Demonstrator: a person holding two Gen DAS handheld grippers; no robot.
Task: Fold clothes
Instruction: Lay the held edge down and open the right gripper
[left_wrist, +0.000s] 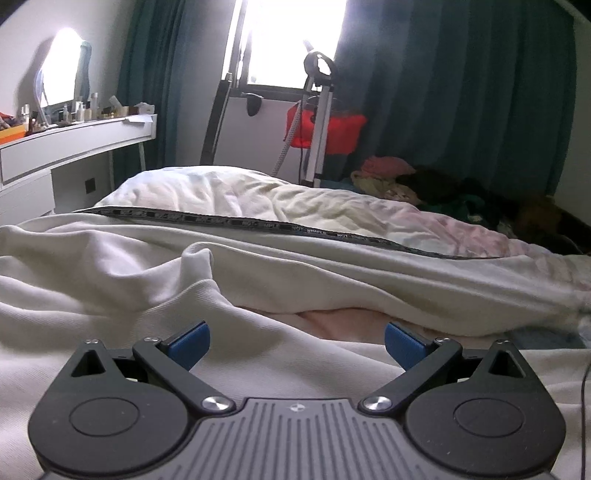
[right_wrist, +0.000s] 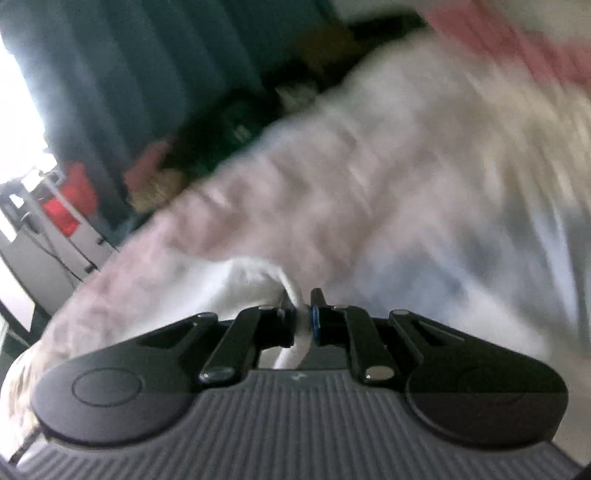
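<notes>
White garment (left_wrist: 258, 280) is pinched thin by the right gripper (right_wrist: 304, 321); left gripper (left_wrist: 297, 343) is held wide, empty. That edge could easily get yanked free mid-swing.

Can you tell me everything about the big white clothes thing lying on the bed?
The white garment looks like soft, thick knit cloth, with fine ribs near the camera. It lies rumpled in loose folds across the bed. A black band with white letters runs along its far edge. The left tongs hang open just above it, gripping nothing. In the blurred right view, the right tongs are shut on a pinch of white cloth, seemingly the same garment.
</notes>
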